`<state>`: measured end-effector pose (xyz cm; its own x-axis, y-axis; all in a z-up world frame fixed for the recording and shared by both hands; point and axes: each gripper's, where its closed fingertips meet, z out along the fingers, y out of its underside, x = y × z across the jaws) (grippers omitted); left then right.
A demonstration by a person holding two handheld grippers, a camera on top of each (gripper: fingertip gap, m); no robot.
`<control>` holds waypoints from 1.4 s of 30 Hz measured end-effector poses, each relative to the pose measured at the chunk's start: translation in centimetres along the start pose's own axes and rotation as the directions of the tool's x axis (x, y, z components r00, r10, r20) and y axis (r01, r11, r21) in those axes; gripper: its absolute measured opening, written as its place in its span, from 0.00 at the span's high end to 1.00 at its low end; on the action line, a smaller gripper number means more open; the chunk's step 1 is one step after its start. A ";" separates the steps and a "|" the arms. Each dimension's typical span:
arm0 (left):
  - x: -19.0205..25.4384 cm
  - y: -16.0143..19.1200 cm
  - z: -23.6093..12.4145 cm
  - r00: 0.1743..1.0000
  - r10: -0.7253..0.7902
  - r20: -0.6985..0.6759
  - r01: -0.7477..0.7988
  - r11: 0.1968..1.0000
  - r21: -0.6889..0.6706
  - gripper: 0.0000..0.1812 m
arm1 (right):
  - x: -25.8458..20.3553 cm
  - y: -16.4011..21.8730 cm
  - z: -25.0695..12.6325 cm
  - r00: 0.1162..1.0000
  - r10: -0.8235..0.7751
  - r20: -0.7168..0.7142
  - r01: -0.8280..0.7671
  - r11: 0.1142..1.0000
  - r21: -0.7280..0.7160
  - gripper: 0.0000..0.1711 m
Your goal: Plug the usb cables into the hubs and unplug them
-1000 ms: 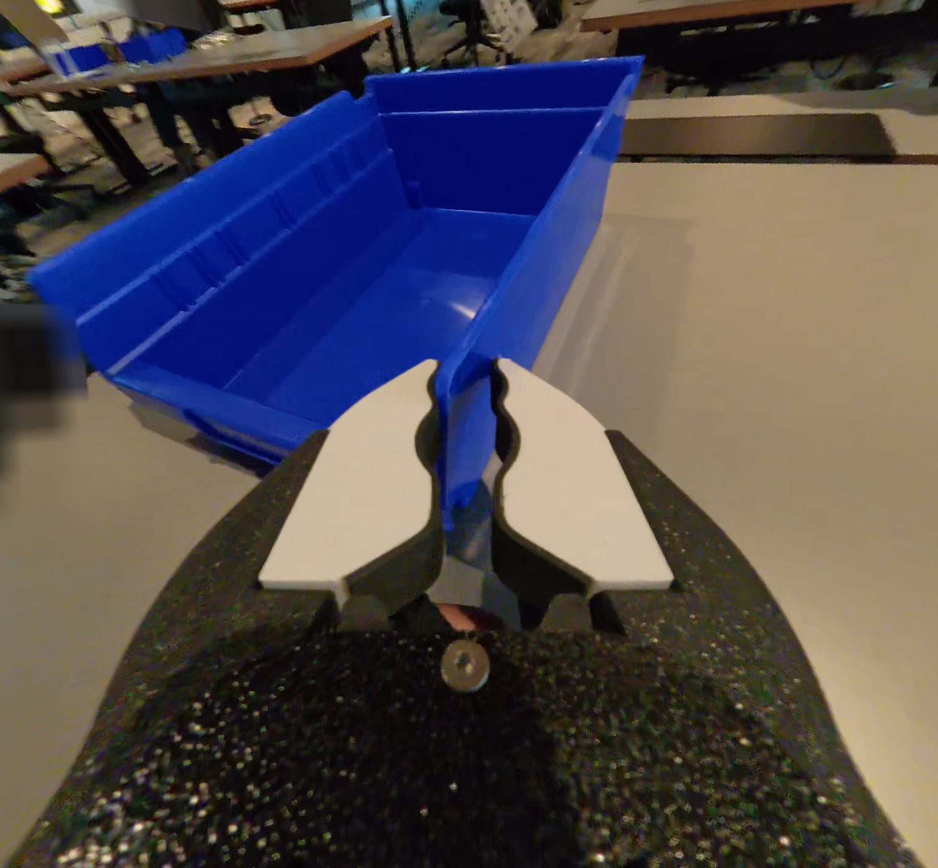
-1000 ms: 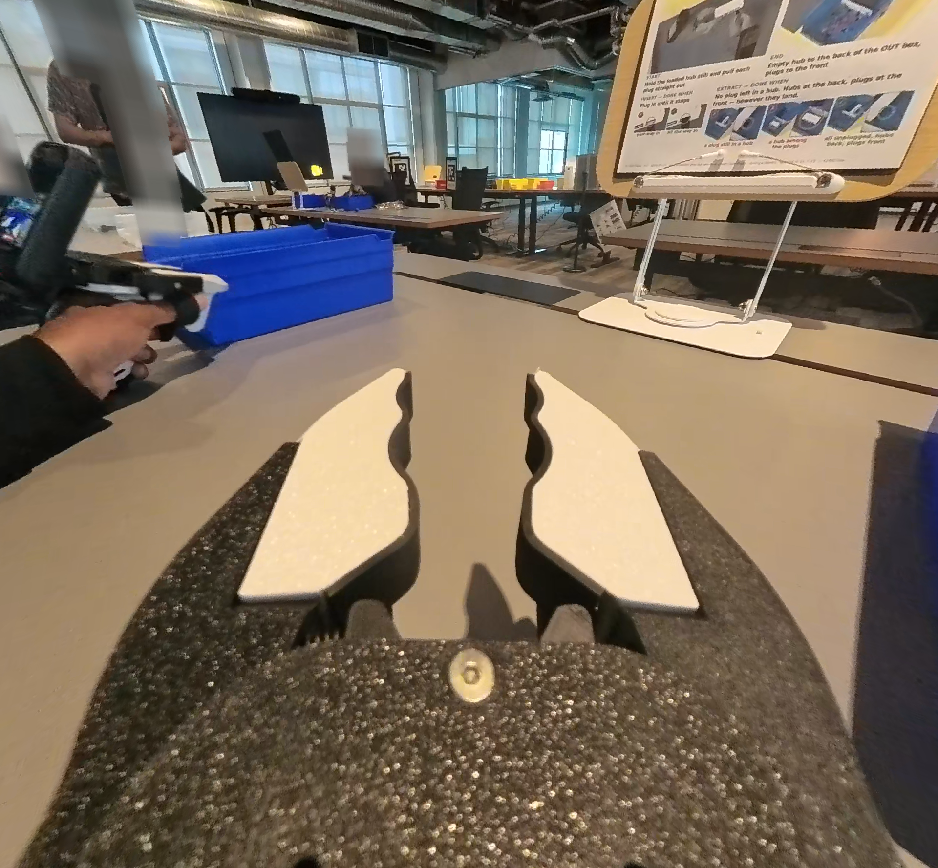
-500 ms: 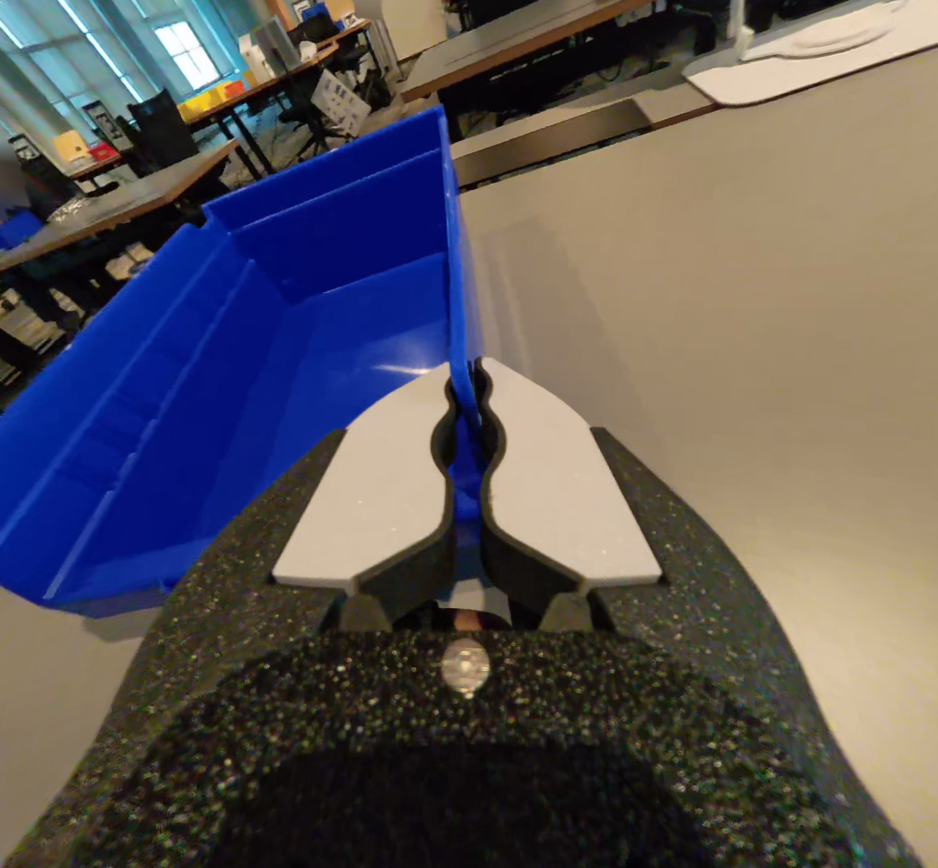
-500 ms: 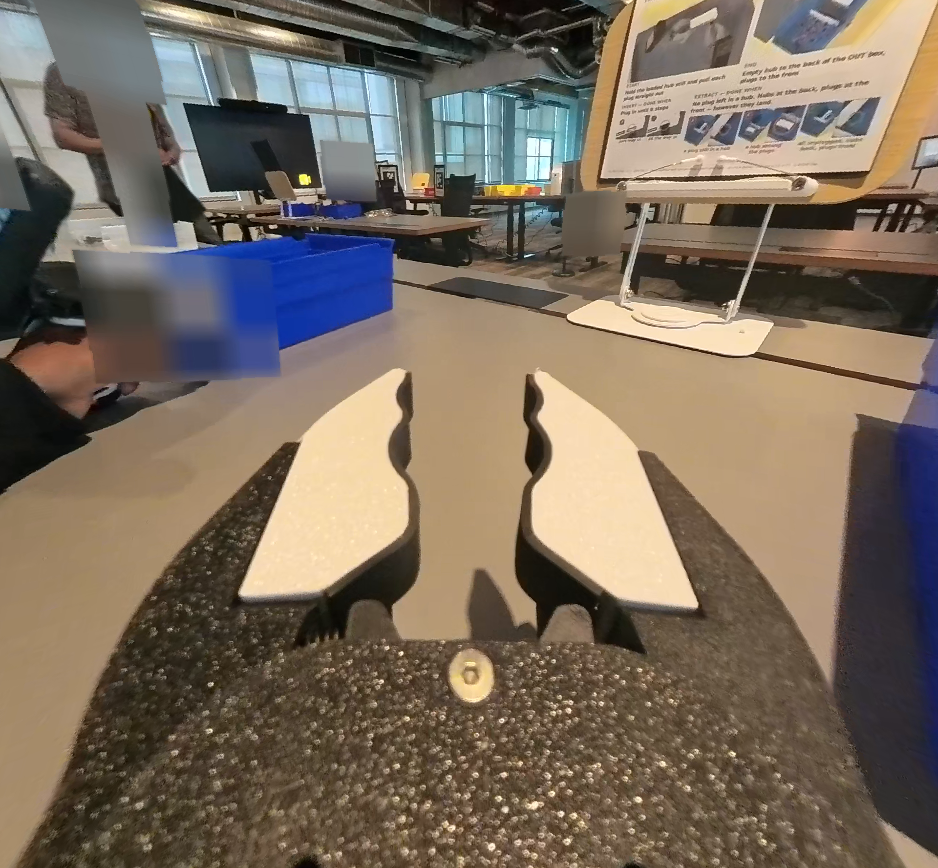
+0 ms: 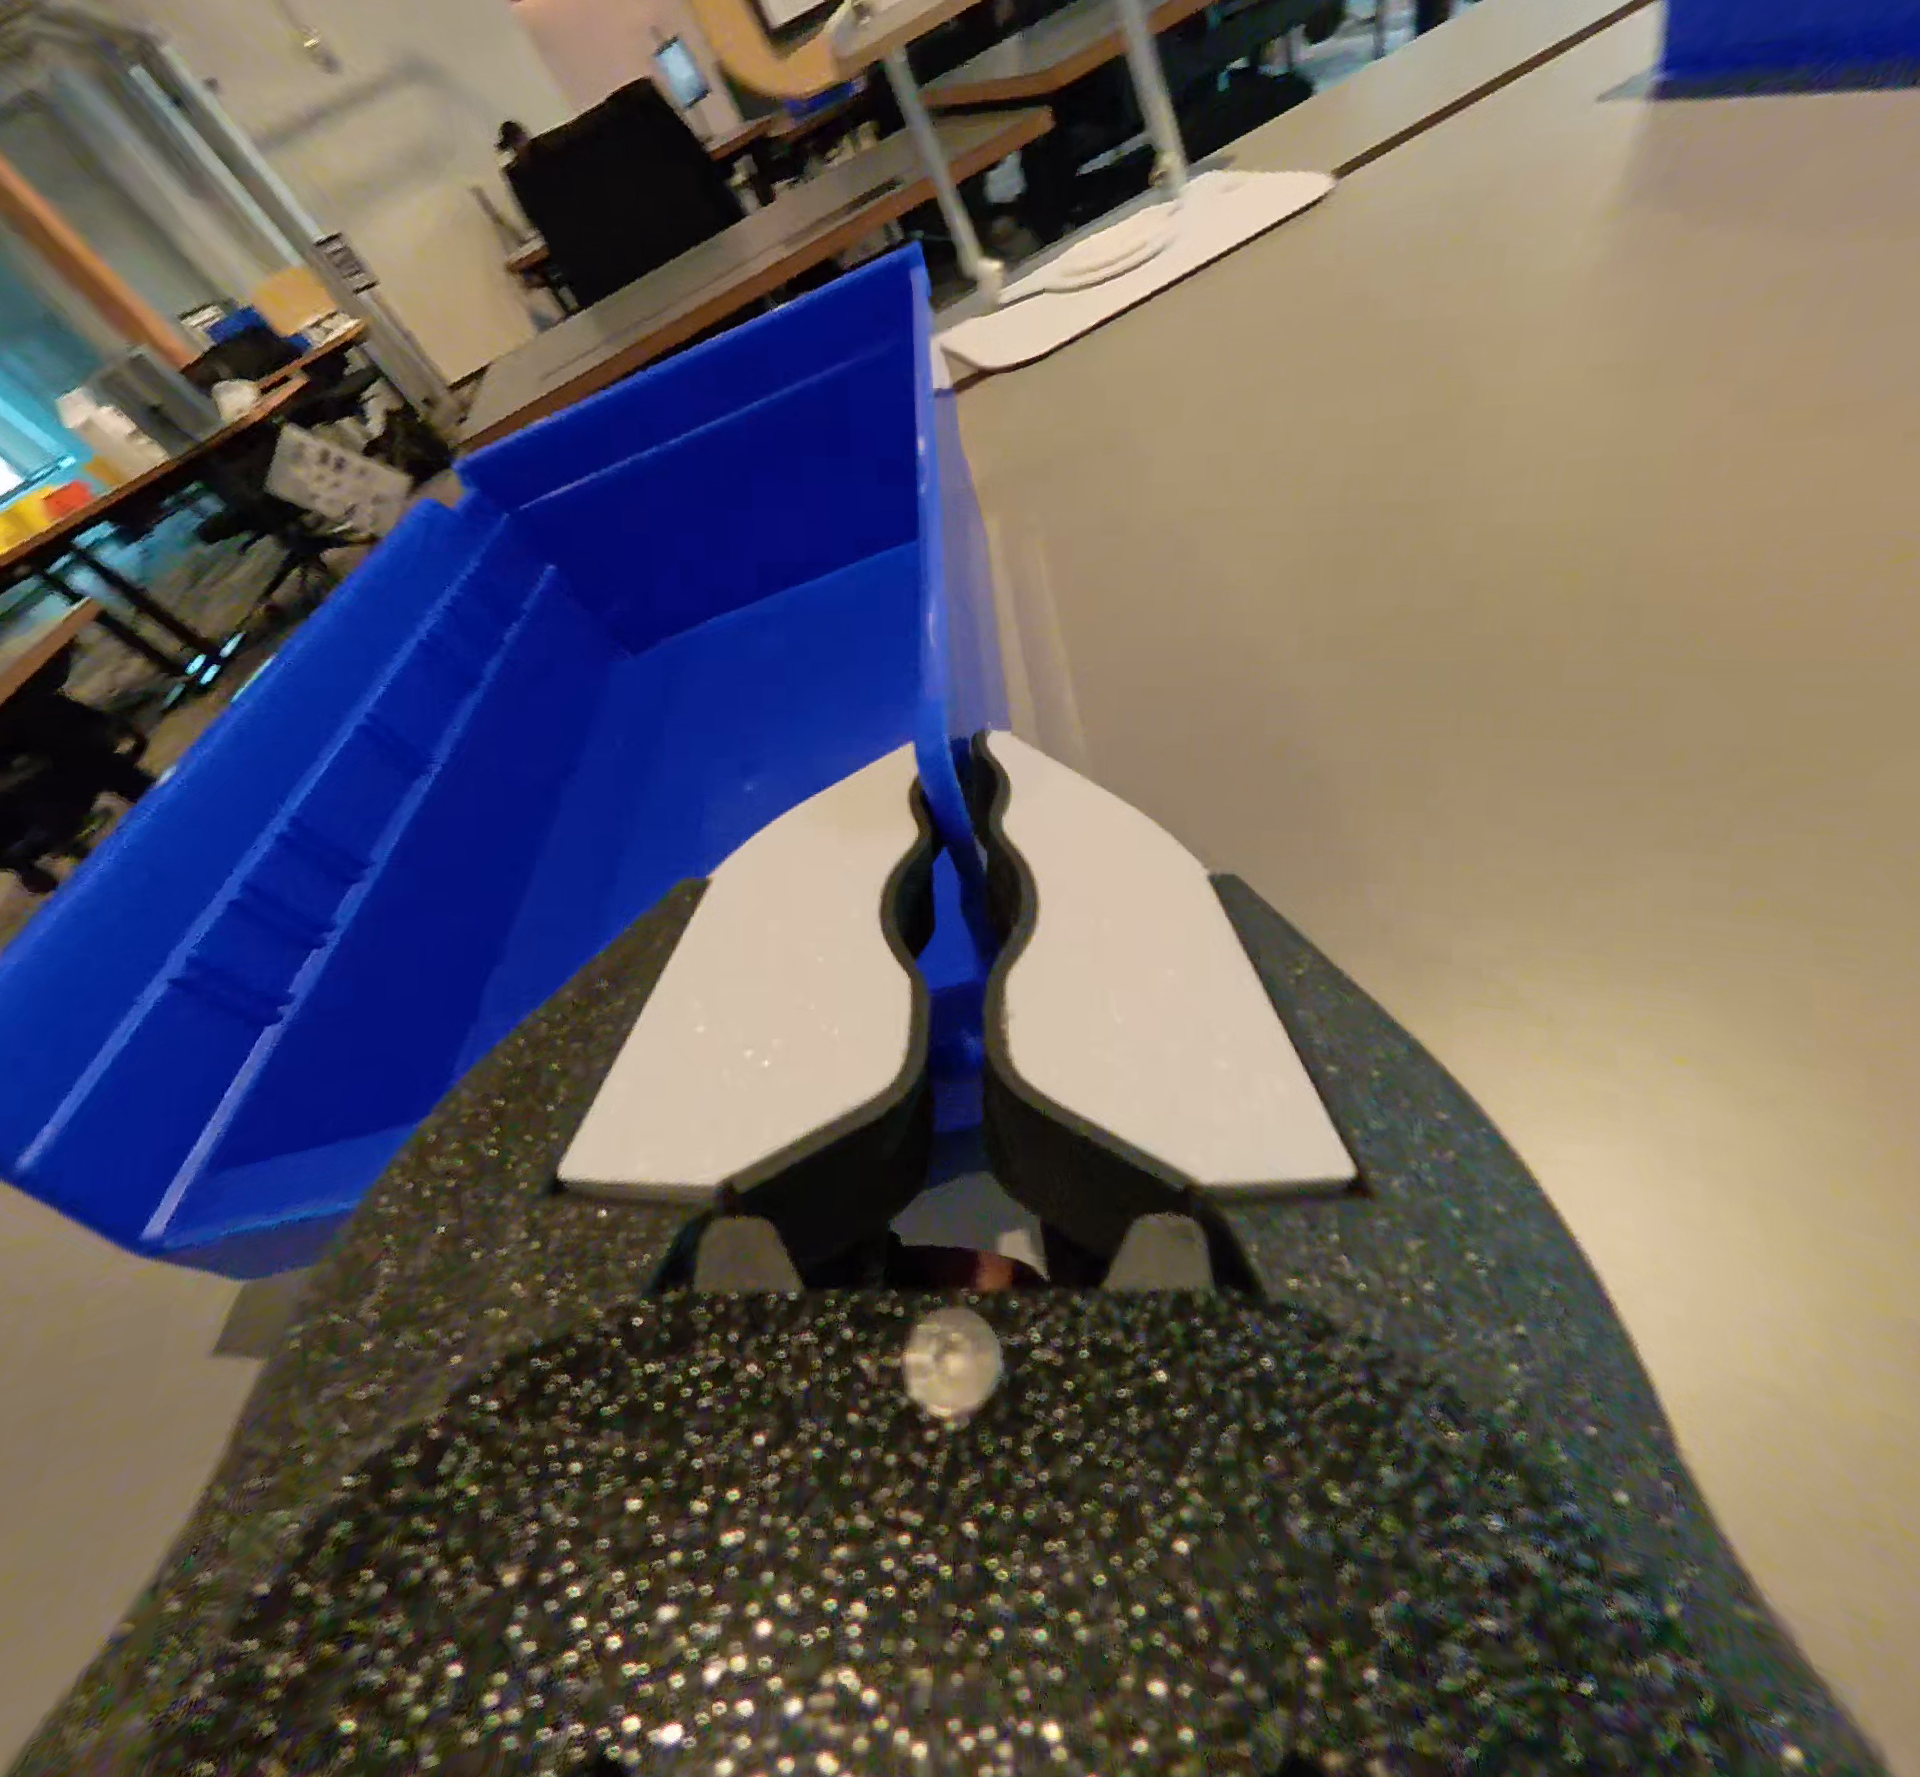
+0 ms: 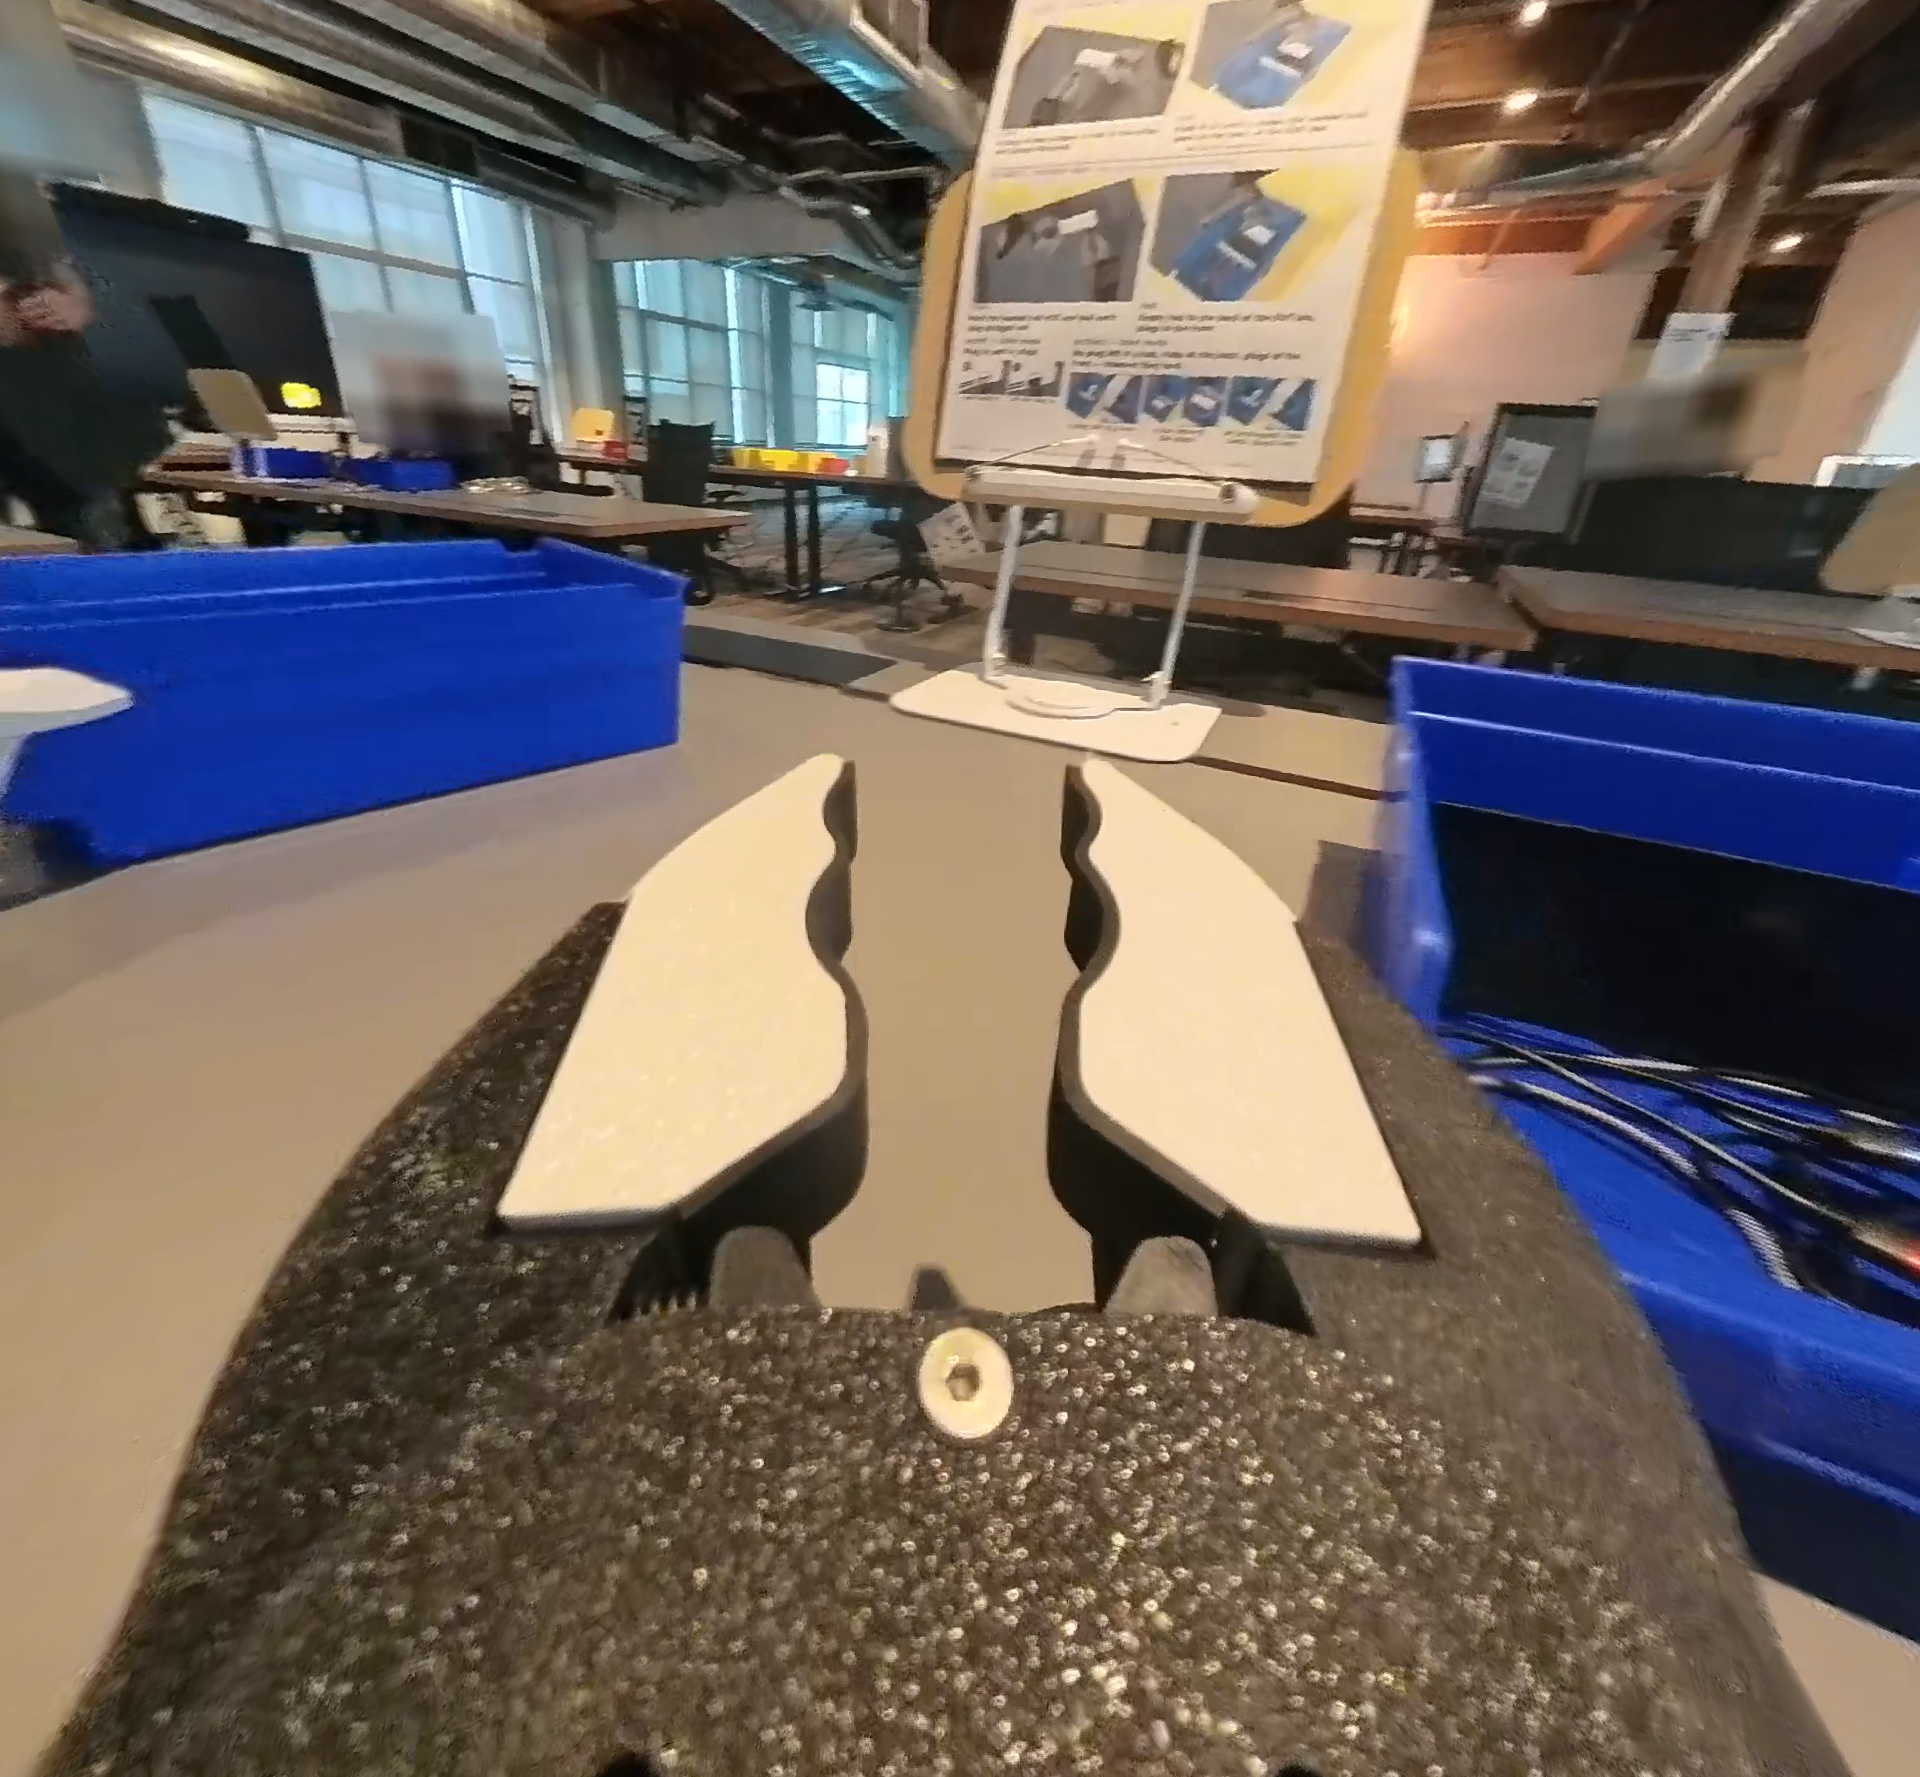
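Left gripper [image 5: 958,792] pinched shut on the thin right wall of an empty blue bin [image 5: 436,792], near its front corner; light, stiff plastic by the look, wall flexing slightly, better taken low at the corner. Right gripper [image 6: 958,792] parted wide, holding nothing, above the grey table [image 6: 312,979]. USB cables [image 6: 1704,1135] tangled in a second blue bin [image 6: 1662,751] at the table's right edge: limp, light, best gripped by the plug. No hubs discernible; that bin cut off, its contents blurred
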<state>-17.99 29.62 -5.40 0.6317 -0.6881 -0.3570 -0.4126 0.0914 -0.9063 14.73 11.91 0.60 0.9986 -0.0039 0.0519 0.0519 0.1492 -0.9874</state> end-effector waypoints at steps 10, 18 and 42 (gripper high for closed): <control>6.4 -2.2 -2.2 0.947 0.113 -0.301 -0.068 0.985 0.156 0.98 | 9.0 0.0 -3.0 0.939 -0.038 -0.342 0.030 0.999 -0.030 0.76; 8.8 -2.8 -3.5 0.882 0.150 -0.447 -0.058 0.975 0.214 0.98 | 10.3 2.6 -2.2 0.941 0.087 -0.327 -0.131 0.985 -0.112 0.74; 14.1 -3.1 -9.3 0.583 0.259 -0.770 -0.005 0.949 0.316 0.99 | 9.9 5.2 -0.7 0.954 0.165 -0.249 -0.235 0.930 -0.282 0.78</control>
<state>-13.91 12.97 -5.47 -0.2439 -0.9318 -0.2690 -0.1874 0.3174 -0.9296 24.89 11.94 -4.14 0.9626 -0.2250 -0.1509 -0.1850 -0.1388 -0.9729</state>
